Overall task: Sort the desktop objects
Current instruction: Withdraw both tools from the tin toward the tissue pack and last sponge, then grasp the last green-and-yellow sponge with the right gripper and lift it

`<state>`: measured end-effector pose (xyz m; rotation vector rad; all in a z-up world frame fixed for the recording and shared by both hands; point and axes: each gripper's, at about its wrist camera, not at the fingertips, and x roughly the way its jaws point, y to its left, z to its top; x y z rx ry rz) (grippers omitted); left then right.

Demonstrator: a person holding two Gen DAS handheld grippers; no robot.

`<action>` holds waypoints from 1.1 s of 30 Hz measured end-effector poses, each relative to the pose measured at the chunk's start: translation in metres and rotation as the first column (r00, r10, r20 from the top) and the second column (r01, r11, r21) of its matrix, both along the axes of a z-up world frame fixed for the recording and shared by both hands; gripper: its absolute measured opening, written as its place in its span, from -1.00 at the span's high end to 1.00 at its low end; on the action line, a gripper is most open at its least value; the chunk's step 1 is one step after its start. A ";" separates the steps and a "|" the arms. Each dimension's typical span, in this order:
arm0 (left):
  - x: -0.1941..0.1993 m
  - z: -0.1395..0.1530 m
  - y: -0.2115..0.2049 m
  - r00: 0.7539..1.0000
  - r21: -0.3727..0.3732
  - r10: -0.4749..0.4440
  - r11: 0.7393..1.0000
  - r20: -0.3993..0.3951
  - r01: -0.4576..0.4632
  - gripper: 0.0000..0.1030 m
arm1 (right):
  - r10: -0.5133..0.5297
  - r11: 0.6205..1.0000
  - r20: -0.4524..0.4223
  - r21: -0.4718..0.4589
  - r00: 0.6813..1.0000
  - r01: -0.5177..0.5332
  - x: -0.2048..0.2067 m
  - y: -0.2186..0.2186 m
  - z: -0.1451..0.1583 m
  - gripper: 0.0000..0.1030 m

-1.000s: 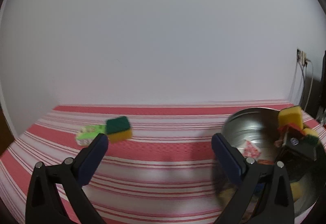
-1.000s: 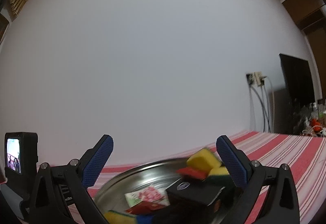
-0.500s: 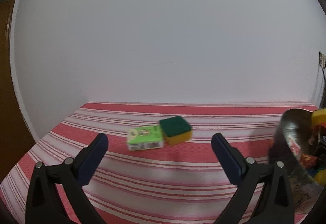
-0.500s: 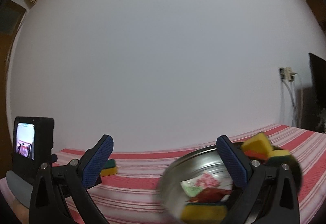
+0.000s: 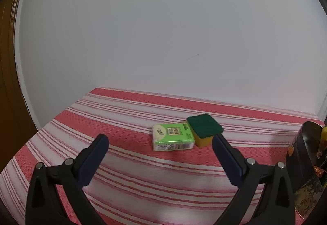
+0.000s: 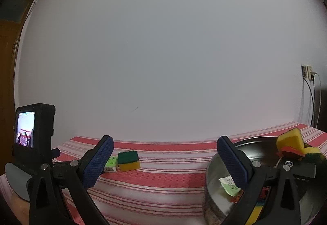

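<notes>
A green packet point(image 5: 173, 139) lies on the red-striped cloth point(image 5: 126, 122), touching a green-topped yellow sponge point(image 5: 205, 129) on its right. My left gripper point(image 5: 159, 142) is open and empty, just short of both, low over the cloth. Both also show in the right wrist view: the packet point(image 6: 111, 163) and the sponge point(image 6: 128, 160). My right gripper point(image 6: 164, 148) is open and empty, above the cloth beside a steel bowl point(image 6: 255, 143) that holds several sponges, packets and a black box point(image 6: 298, 168).
The white wall point(image 5: 163, 41) stands close behind the cloth. The bowl's edge point(image 5: 306, 143) is at the far right of the left wrist view. The left gripper's camera body point(image 6: 33, 129) is at the left of the right wrist view. A socket with cables point(image 6: 307, 73) is on the right wall.
Both grippers have swung left. The packet and sponge moved from left of the left gripper to between its fingers and nearer. The bowl slid to the right edge of both views.
</notes>
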<state>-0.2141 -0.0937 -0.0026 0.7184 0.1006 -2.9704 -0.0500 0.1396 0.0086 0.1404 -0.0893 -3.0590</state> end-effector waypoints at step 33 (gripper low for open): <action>-0.089 -0.021 -0.065 0.968 0.051 0.111 0.991 0.227 -0.126 -0.98 | 0.062 0.996 0.360 -0.088 0.931 -0.032 -0.143 -0.030 -0.028 -0.99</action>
